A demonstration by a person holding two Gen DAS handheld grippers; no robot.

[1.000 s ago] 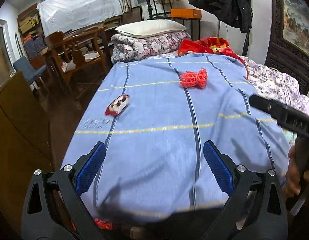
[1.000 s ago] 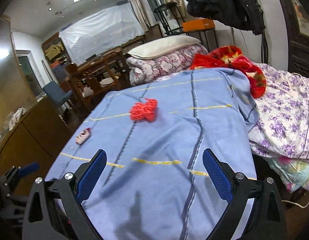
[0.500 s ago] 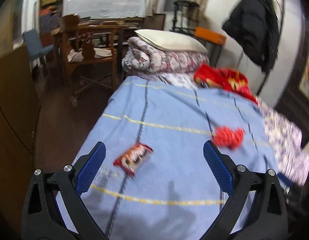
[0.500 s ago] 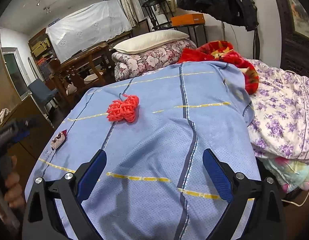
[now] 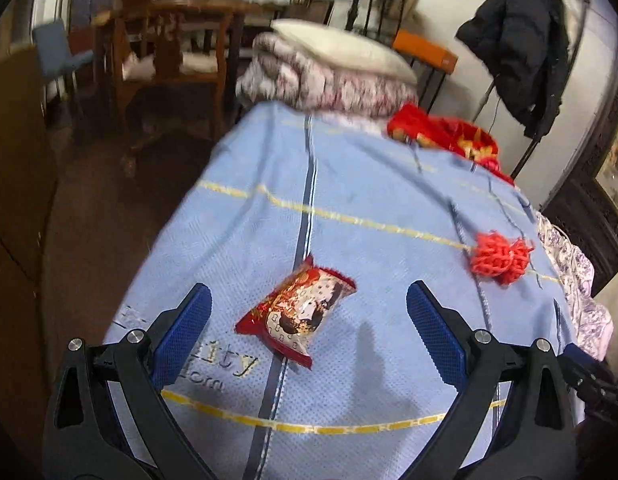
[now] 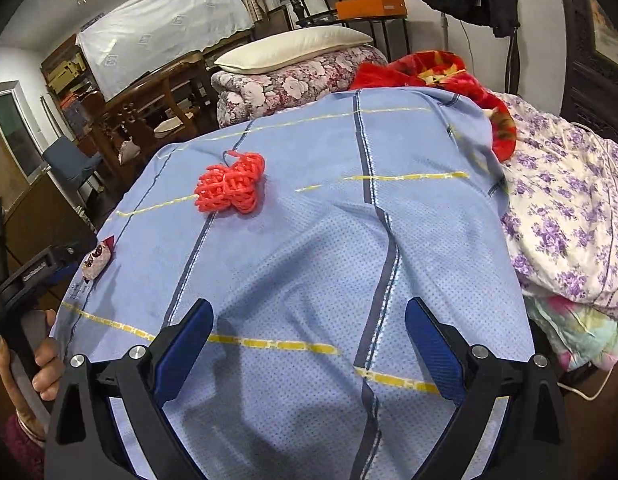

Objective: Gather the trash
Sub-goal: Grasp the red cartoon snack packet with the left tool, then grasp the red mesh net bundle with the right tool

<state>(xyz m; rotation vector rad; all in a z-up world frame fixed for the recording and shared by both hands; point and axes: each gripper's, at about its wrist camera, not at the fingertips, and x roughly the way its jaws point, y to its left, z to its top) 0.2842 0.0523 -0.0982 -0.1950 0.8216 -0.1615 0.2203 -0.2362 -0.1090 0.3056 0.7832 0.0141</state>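
The left gripper (image 5: 307,330), wide open and empty, frames the snack wrapper (image 5: 299,312) near the left edge of the blue bedspread (image 5: 369,208). It should lower straight and pinch the wrapper only, not the cloth. The right gripper (image 6: 309,342) is also open and empty.

A snack wrapper (image 5: 299,312) is laid on the bedspread (image 5: 369,184) near the bed's foot; a mesh bundle (image 5: 499,258) is set further back and to its right, well apart.
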